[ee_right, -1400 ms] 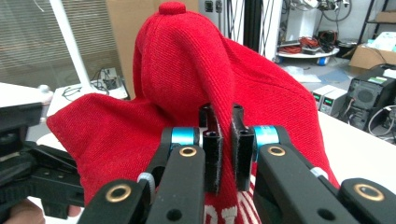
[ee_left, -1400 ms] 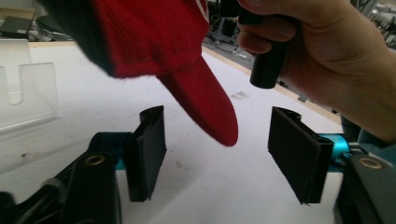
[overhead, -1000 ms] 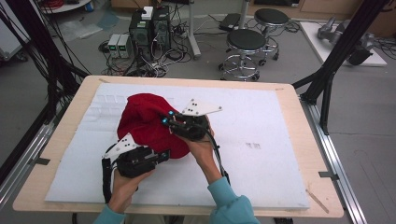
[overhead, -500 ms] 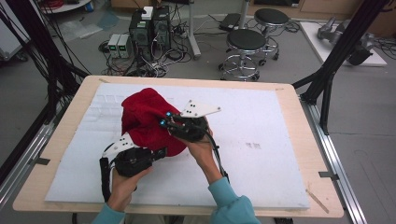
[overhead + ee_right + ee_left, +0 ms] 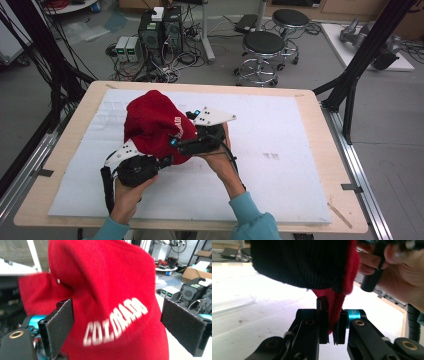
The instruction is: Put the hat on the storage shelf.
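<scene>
A red knit hat [image 5: 155,125] with white COLORADO lettering is held up over the white board. My left gripper [image 5: 167,160] is under its near edge. In the left gripper view, that gripper [image 5: 332,307] is shut on a fold of the hat's [image 5: 299,265] red rim. My right gripper [image 5: 176,143] comes in from the right at the hat's lettered side. Its jaws have just been opening. In the right gripper view the right gripper [image 5: 117,307] stands wide open, with the hat [image 5: 100,277] bulging between and ahead of the pads, which do not press on it.
The white foam board [image 5: 280,150] covers most of the wooden table [image 5: 320,107]. Black frame posts [image 5: 365,55] rise at both sides. Stools [image 5: 262,45] and computer boxes [image 5: 160,30] stand on the floor beyond the far edge.
The hat has risen a little into a fuller dome, shifting slightly left. The right gripper's hold on the hat's side has come loose. Both hands stay nearly where they were.
</scene>
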A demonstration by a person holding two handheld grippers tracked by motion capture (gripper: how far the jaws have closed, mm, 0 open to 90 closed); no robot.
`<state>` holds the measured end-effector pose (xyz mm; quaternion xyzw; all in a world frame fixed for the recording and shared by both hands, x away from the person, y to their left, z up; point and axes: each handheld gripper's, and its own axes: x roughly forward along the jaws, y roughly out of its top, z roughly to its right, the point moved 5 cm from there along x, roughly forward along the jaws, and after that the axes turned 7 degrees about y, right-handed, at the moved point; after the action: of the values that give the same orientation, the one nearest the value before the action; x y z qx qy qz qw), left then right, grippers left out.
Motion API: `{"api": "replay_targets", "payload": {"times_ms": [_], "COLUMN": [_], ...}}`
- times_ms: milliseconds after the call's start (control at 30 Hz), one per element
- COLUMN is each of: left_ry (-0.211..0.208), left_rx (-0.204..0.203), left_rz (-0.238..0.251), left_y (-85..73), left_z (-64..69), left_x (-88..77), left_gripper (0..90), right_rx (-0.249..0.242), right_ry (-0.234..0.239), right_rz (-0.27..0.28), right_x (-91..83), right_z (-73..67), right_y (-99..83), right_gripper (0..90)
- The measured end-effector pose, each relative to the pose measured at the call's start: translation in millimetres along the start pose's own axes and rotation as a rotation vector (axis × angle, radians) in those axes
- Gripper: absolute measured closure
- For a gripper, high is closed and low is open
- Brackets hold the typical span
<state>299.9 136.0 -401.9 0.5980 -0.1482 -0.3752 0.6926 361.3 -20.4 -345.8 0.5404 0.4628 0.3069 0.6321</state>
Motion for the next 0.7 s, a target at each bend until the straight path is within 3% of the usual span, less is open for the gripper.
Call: {"api": "replay_targets", "payload": {"times_ms": [67,300,700], "left_ry": [0.021,0.089,0.206], "left_rx": [0.028,0.093,0.212], "left_rz": [0.0,0.015,-0.037], "left_y": [7.6,36.0,67.6], "left_z": [-5.5,-25.5,-55.3], "left_x": [-3.2,-11.7,-10.8], "left_gripper": [85.3,85.3,85.3], "right_rx": [0.0,0.003,0.07], "right_ry": [-0.003,-0.084,-0.216], "right_rz": [-0.01,-0.018,0.001], "right_x": [-4.2,-35.3,-102.5], "right_z": [0.3,7.8,26.2], "right_y": [-0.3,-4.1,-24.4], "right_gripper": [10.9,11.0,10.9]}}
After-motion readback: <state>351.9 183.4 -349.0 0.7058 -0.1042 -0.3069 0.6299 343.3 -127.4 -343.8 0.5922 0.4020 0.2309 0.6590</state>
